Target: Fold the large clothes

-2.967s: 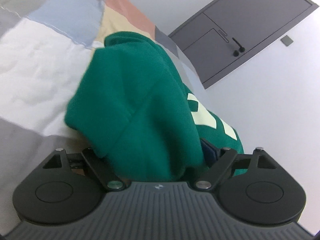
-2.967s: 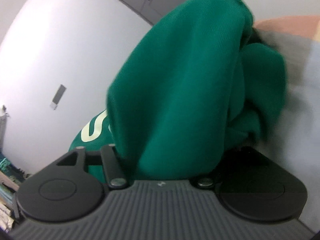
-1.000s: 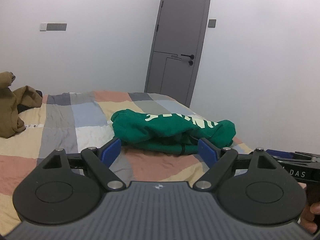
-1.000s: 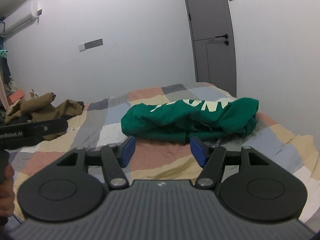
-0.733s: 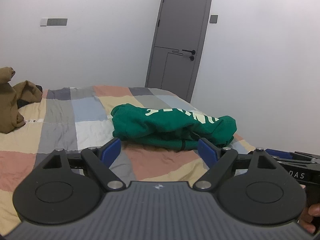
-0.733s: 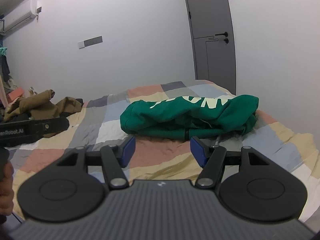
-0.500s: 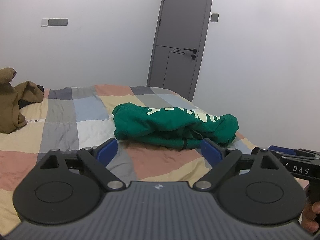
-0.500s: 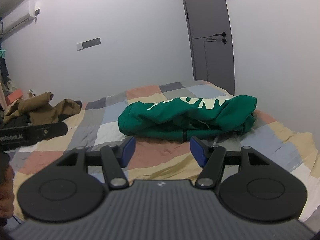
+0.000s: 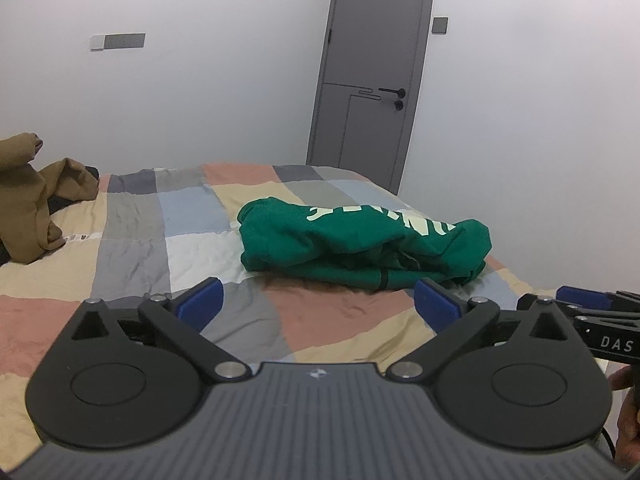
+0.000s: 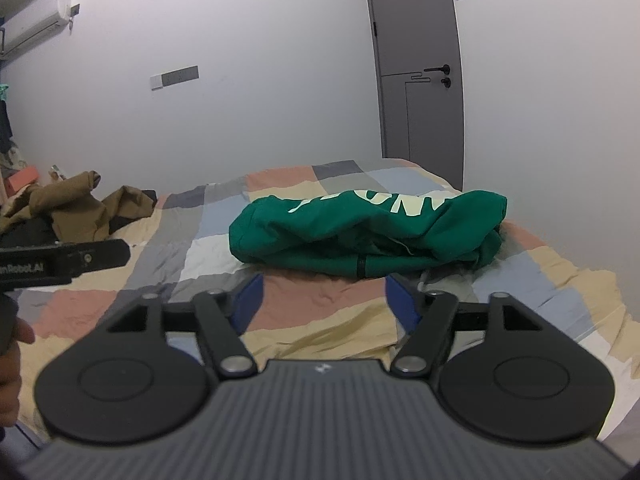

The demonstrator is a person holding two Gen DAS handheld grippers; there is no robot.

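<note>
While the green sweatshirt (image 9: pixel 362 246) lies folded in a bundle far right on the bed (image 9: pixel 132 240), my left gripper (image 9: pixel 316 300) and right gripper (image 10: pixel 324 300) hang near with jaws just opened, empty, so next I'd fetch the brown garment (image 10: pixel 76 208).

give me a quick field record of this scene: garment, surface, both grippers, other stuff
garment: green sweatshirt, pale lettering, lying bunched in a rough fold on the bed
surface: patchwork bedspread
left gripper: jaws have just been opening, nothing between them, short of the sweatshirt
right gripper: jaws have just been opening, nothing between them
other: brown clothes at the far left, grey door shut
</note>
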